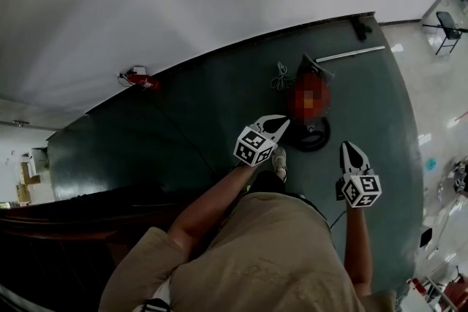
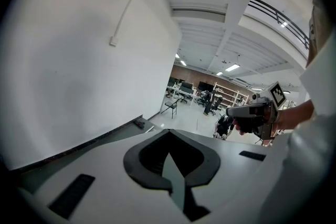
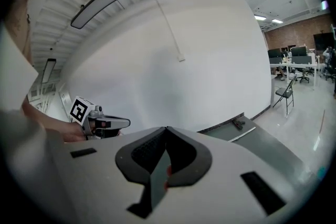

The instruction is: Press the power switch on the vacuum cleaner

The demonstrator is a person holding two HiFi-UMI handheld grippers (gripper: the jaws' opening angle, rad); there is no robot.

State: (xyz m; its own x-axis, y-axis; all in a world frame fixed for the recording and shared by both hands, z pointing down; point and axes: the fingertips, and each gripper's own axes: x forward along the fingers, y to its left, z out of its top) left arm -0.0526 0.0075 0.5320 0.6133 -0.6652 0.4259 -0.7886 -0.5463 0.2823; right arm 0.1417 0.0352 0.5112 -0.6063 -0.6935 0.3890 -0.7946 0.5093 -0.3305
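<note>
Left tool (image 1: 280, 122) and right tool (image 1: 352, 150): jaws together, empty. The vacuum (image 1: 316, 137) sits just ahead of the left tool.

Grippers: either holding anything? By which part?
Nothing held. Left gripper and right gripper both have jaws together, empty, apart from the red-and-black vacuum cleaner.

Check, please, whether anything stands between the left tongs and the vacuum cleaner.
Nothing visible does. In the head view the left tongs, shut, point at the vacuum cleaner, with only green floor showing between them.
</note>
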